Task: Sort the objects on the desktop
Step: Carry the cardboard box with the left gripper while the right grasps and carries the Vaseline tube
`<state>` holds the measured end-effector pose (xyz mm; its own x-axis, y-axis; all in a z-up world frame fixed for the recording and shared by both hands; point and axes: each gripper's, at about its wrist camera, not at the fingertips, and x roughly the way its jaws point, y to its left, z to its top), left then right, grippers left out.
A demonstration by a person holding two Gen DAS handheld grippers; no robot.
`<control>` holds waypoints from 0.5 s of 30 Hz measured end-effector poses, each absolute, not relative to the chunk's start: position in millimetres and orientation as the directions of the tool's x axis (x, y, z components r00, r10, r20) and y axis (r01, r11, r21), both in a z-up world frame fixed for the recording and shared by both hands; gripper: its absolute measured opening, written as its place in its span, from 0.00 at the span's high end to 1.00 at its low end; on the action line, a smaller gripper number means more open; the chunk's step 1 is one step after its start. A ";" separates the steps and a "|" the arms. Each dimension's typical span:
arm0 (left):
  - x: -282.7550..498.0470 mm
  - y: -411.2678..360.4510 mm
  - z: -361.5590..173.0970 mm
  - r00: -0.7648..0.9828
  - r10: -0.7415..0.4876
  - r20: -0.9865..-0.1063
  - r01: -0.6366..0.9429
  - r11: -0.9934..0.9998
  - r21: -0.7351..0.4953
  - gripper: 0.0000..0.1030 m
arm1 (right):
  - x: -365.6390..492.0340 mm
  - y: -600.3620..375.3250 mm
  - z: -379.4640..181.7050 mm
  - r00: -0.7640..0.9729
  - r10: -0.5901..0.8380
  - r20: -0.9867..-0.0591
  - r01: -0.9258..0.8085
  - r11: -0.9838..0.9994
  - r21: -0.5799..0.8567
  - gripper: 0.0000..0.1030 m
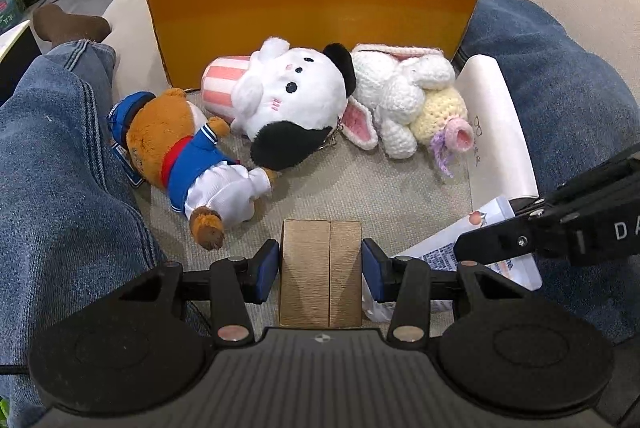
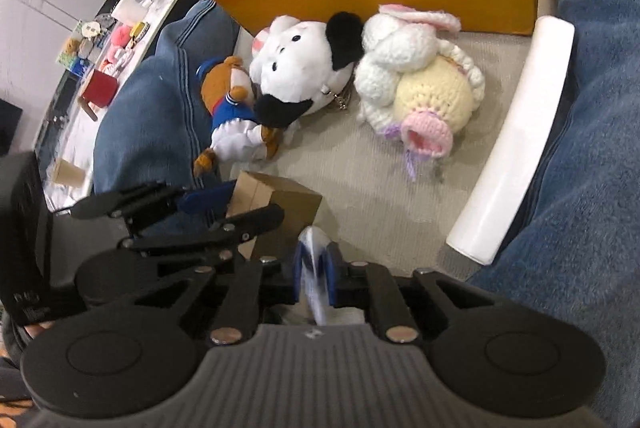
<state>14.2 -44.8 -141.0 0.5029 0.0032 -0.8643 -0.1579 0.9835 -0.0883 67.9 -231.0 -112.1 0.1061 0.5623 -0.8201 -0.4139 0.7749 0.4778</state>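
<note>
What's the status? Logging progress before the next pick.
Left tool shut on tan cardboard box. Right tool shut on flat white-blue packet. Plush toys lie before orange storage box.

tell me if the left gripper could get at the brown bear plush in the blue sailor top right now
Probably not yet: the left gripper is shut on a tan cardboard box. The brown bear plush in the blue sailor top itself lies uncovered just ahead-left.

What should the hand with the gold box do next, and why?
Probably lift the gold box and carry it forward over the toys to the orange bin. The left gripper has its pads on both sides of the box, so it looks held, and the bin stands open behind the plush toys with some small things already in it. The right gripper holds a packet.
</note>
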 end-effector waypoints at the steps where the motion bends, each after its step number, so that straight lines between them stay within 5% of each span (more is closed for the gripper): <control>1: 13.9 -44.0 -139.9 0.504 0.000 -0.864 -0.160 0.983 -0.093 0.51 | 66.0 -230.6 -108.5 0.120 0.559 -0.821 -0.426 0.776 0.466 0.89; 15: 44.7 -16.4 -40.4 0.671 -0.090 -0.736 -0.111 0.969 -0.220 0.51 | 83.9 -256.5 -12.3 0.386 0.581 -0.717 -0.503 0.784 0.364 0.90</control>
